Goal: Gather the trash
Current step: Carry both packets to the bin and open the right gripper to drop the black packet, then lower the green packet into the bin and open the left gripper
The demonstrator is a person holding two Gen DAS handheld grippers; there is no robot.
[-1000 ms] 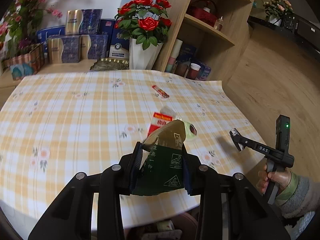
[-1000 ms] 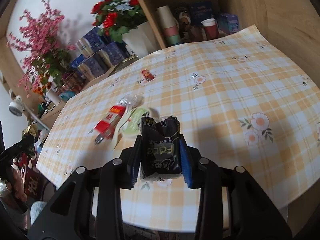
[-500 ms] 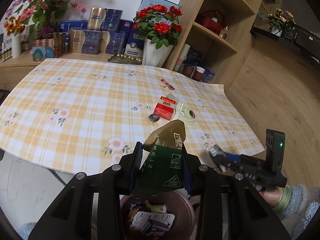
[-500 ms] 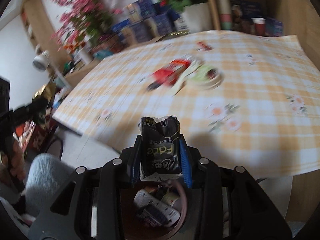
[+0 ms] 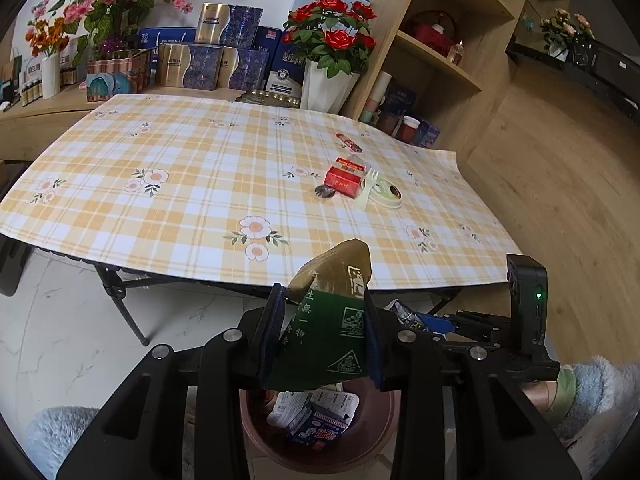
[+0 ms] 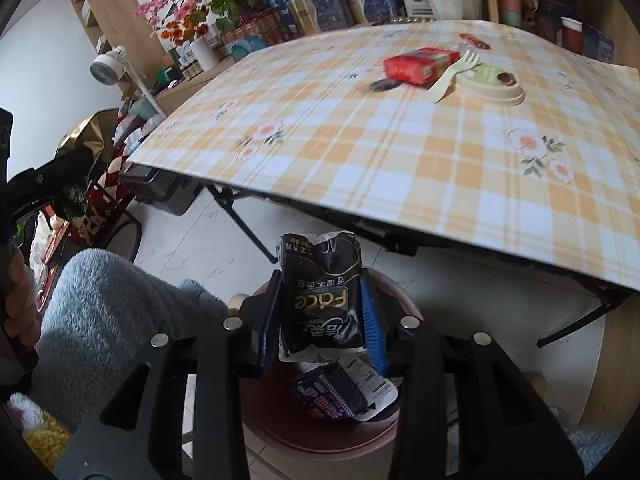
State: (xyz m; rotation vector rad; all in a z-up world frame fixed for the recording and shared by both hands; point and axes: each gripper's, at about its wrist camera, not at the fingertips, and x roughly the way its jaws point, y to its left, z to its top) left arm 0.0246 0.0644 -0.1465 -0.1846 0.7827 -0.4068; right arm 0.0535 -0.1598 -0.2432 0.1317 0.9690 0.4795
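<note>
Left black plastic two-finger gripper (image 5: 324, 336): silver round screws on linkage arms, blue pads lining jaws. Right black plastic two-finger gripper (image 6: 320, 320): same build; green indicator light on rear housing. Person's fluffy pale-blue fleece sleeve (image 6: 108, 312), green cuff beneath.

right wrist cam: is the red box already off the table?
No, the red box lies on the checked tablecloth, beside the pale fork.
</note>
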